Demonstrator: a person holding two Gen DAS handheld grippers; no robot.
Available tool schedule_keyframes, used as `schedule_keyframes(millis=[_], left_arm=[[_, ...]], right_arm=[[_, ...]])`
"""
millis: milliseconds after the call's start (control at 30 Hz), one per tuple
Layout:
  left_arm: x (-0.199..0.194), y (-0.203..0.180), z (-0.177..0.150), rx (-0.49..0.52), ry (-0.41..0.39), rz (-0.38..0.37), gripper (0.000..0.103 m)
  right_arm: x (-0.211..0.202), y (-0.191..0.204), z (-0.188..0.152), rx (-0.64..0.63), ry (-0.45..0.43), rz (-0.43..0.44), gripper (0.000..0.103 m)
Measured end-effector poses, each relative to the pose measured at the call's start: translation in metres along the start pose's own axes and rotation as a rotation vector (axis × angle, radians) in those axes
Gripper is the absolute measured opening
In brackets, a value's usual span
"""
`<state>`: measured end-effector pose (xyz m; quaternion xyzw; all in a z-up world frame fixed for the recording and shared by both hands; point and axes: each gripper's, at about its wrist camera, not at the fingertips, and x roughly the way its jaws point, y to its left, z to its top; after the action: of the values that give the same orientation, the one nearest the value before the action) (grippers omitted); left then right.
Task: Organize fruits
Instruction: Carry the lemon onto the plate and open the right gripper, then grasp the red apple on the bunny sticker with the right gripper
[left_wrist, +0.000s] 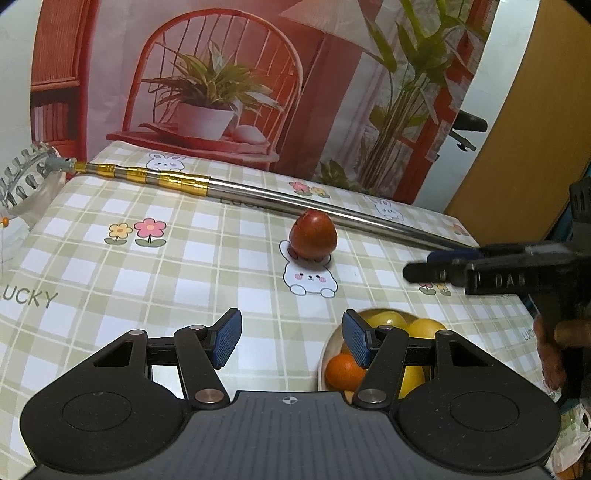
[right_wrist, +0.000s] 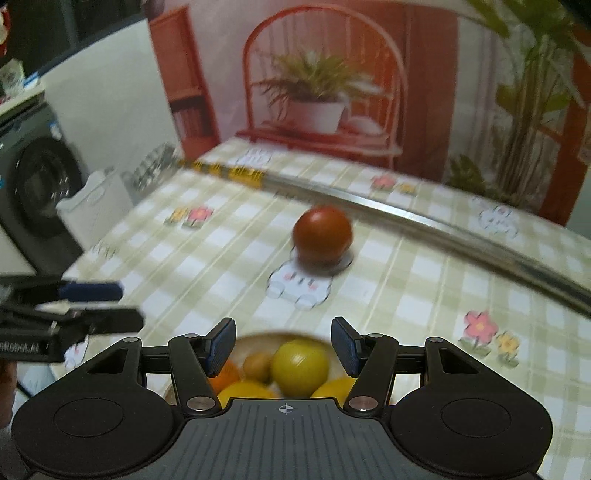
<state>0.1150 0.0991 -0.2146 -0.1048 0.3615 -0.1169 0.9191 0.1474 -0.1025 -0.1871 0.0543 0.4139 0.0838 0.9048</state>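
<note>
Red fruit (left_wrist: 313, 235) alone mid-frame on checked tablecloth (left_wrist: 207, 258), touching metal pole (left_wrist: 295, 206); bowl (left_wrist: 325, 354) of yellow and orange fruit lower right. Left gripper (left_wrist: 291, 343), right gripper (right_wrist: 283, 345) both wide, empty, aimed toward stray fruit, likely for pickup
</note>
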Motion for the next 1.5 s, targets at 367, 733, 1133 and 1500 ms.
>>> schedule_keyframes(millis=[367, 733, 1133, 1500], left_arm=[[0.014, 0.011, 0.022, -0.03, -0.025, 0.018, 0.063], [0.028, 0.028, 0.032, -0.068, -0.031, 0.039, 0.063], [0.039, 0.038, 0.029, -0.104, -0.011, 0.035, 0.063], [0.039, 0.035, 0.027, -0.103, -0.007, 0.028, 0.063]], right_arm=[[0.019, -0.027, 0.037, -0.021, -0.103, -0.04, 0.055], [0.086, -0.029, 0.069, -0.117, -0.068, -0.024, 0.056], [0.155, -0.022, 0.084, -0.196, 0.072, -0.013, 0.073], [0.165, -0.014, 0.081, -0.281, 0.107, -0.042, 0.067]])
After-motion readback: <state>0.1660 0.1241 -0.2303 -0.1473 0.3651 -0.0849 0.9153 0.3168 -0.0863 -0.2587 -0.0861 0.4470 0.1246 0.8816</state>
